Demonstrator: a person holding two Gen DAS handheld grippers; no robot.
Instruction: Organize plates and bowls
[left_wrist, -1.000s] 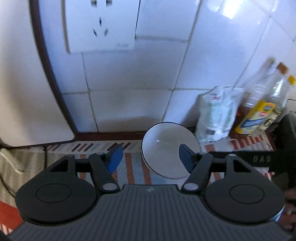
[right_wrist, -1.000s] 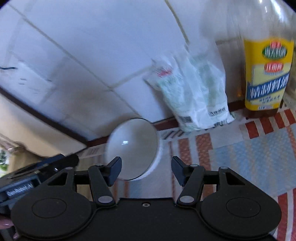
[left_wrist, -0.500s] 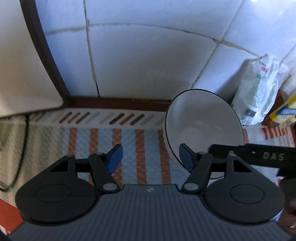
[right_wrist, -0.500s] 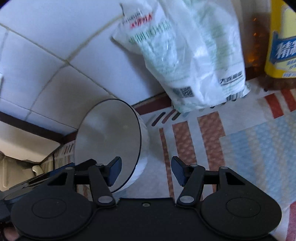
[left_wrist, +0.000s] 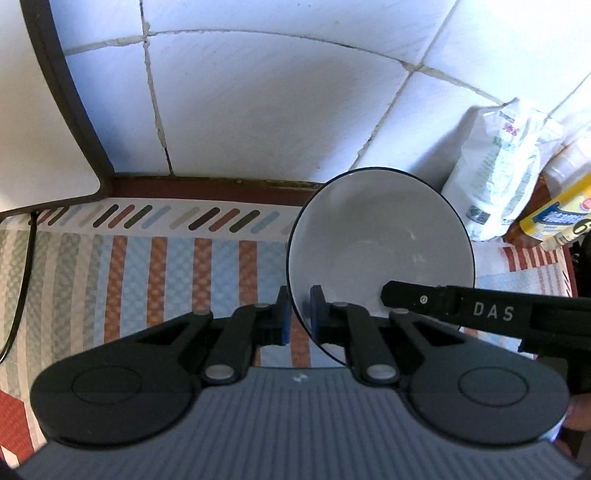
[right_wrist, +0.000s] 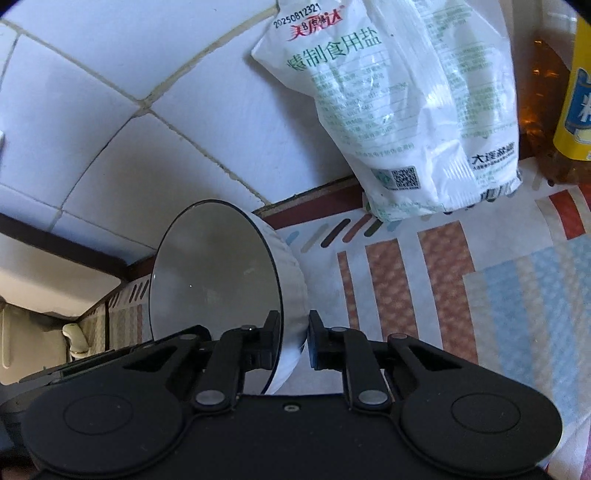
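Note:
A white bowl (left_wrist: 380, 240) with a thin dark rim sits on the striped cloth close to the tiled wall. My left gripper (left_wrist: 297, 317) is shut on its near left rim, one blue pad inside and one outside. The bowl also shows in the right wrist view (right_wrist: 216, 277), seen from its side. My right gripper (right_wrist: 293, 345) is shut on its near right rim. The right gripper's black finger crosses the bowl in the left wrist view (left_wrist: 443, 306).
A white salt bag (right_wrist: 399, 110) leans on the wall right of the bowl, with a yellow-labelled bottle (right_wrist: 576, 92) beside it. A white appliance (left_wrist: 37, 110) stands at the left. The striped cloth (left_wrist: 166, 280) covers the counter.
Both grippers have moved in on the bowl and closed on its rim, the left from open to shut on the left side, the right from open to shut on the right side.

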